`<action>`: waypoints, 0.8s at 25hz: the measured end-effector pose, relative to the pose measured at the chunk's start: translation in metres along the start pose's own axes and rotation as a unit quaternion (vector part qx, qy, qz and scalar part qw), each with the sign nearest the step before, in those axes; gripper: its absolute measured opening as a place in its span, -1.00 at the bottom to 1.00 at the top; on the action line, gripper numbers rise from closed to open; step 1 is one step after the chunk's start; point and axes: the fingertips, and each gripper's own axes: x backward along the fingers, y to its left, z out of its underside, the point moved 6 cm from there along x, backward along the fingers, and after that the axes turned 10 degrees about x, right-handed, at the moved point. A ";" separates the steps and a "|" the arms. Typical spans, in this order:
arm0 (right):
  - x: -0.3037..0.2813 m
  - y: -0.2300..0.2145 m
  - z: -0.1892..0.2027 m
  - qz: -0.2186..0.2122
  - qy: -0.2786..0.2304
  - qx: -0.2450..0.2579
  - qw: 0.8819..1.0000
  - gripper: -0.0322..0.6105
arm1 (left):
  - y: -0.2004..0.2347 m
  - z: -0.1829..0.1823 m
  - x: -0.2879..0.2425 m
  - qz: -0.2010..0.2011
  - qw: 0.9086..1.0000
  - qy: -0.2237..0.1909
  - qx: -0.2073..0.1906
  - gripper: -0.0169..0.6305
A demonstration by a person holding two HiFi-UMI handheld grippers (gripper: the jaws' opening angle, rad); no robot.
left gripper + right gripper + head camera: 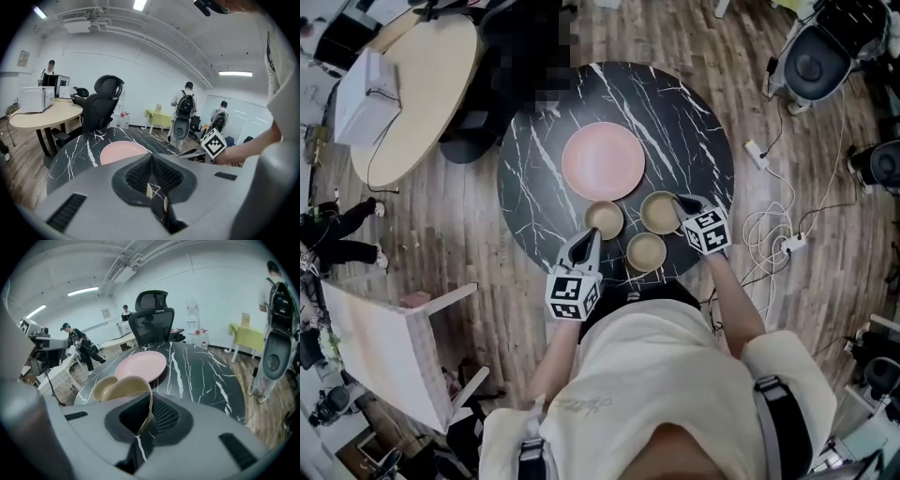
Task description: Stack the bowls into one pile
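Observation:
Three tan bowls sit near the front of the round black marble table [534,150]: a left bowl [604,219], a right bowl [659,212] and a near bowl [646,251]. A pink plate [603,160] lies behind them. My right gripper [680,201] is shut on the right bowl's rim; in the right gripper view the bowl's thin wall [125,387] runs into the closed jaws [149,399], with the left bowl [100,386] just beyond. My left gripper [588,236] hovers just in front of the left bowl, jaws together [151,157], holding nothing.
A black office chair [478,122] stands at the table's far left, beside a round beige table [422,84] with a white box. Cables and a power strip [789,244] lie on the floor to the right. A white panel [394,352] leans at the lower left.

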 end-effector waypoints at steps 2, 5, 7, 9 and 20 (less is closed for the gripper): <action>-0.003 0.008 -0.005 -0.006 -0.001 0.008 1.000 -0.82 | 0.003 0.002 0.007 -0.005 1.000 -0.005 0.003 -0.89; -0.011 0.020 -0.015 -0.020 -0.002 0.022 1.000 -0.82 | 0.009 0.004 0.017 -0.011 1.000 -0.010 0.011 -0.89; -0.016 0.028 -0.022 -0.031 -0.002 0.032 0.999 -0.82 | 0.011 0.005 0.024 -0.012 1.000 -0.012 0.017 -0.89; -0.022 0.036 -0.029 -0.041 -0.003 0.042 0.998 -0.82 | 0.015 0.004 0.029 -0.017 1.000 -0.015 0.020 -0.89; -0.058 0.079 -0.056 -0.090 -0.009 0.073 0.993 -0.82 | 0.042 0.004 0.054 -0.048 0.997 -0.032 0.050 -0.89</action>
